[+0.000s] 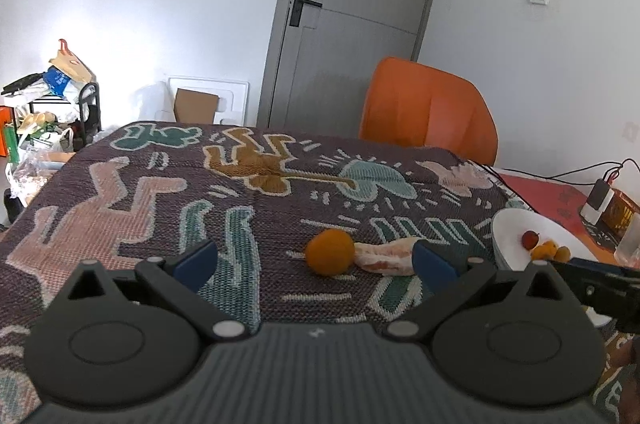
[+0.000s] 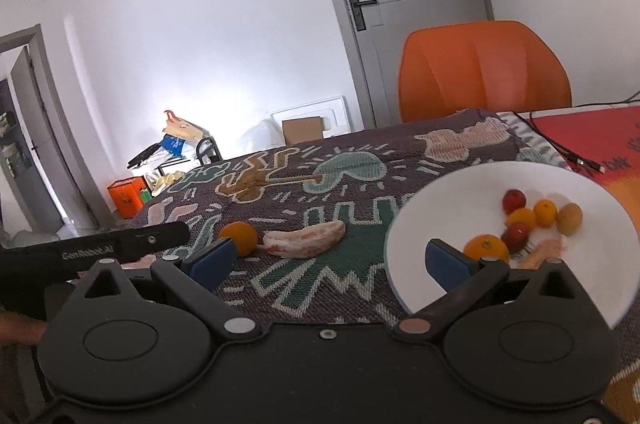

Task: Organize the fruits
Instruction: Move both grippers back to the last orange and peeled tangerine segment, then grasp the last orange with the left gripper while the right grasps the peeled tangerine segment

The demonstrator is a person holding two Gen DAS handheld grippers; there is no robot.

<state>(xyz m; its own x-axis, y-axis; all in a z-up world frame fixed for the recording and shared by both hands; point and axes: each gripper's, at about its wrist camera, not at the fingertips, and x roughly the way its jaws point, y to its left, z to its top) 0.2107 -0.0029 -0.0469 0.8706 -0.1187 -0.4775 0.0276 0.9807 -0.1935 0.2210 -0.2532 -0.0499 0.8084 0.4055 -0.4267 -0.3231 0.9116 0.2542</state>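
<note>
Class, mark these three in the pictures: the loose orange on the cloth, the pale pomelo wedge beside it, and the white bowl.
orange (image 1: 330,250): left wrist view, centre of its rind.
pomelo wedge (image 2: 306,238): right wrist view, middle of its flesh.
white bowl (image 2: 448,200): right wrist view, bare inner wall.

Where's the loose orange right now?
The orange lies on the patterned cloth, outside the white bowl. In both wrist views it sits just left of the pink fruit slice, with the bowl further right.

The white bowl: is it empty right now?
No, the white bowl already holds several small fruits, among them an orange and a red fruit.
</note>
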